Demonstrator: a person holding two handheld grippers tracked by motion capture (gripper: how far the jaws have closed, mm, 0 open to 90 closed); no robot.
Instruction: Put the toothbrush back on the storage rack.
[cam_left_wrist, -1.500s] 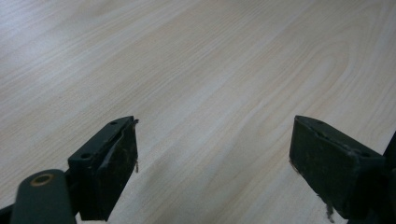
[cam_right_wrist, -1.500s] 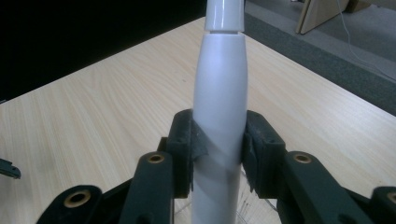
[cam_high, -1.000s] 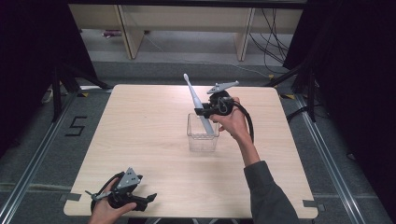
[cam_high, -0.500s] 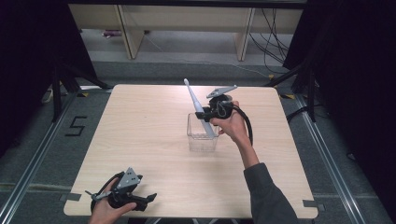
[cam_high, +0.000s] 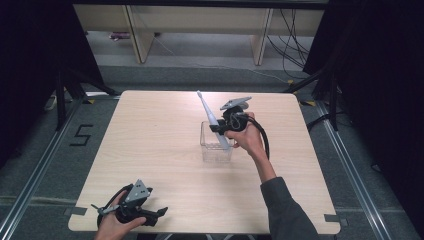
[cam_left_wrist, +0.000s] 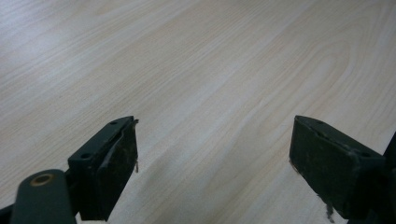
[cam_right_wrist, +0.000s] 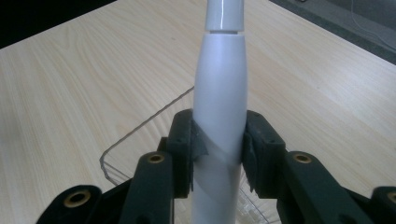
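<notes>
1. Our right gripper has its jaws pressed against both sides of the white electric toothbrush, gripping the thick handle partway up.
2. In the high view the toothbrush stands in the clear plastic container, which sits near the middle of the table, a little toward the far edge and the right edge.
3. The relation that matters: the toothbrush's long axis is tilted, not upright. Its lower end is inside the container, and its slim head leans up toward the table's far edge and slightly left, away from the right hand.
4. We judge that any next move, whether lowering it further or lifting it out, must follow that slanted axis so the handle clears the container's rim.
5. Our left gripper rests at the near-left corner, well apart from the container; its jaws stand wide apart with nothing between them, over bare wood.
6. The right hand is plainly the nearer one.
</notes>
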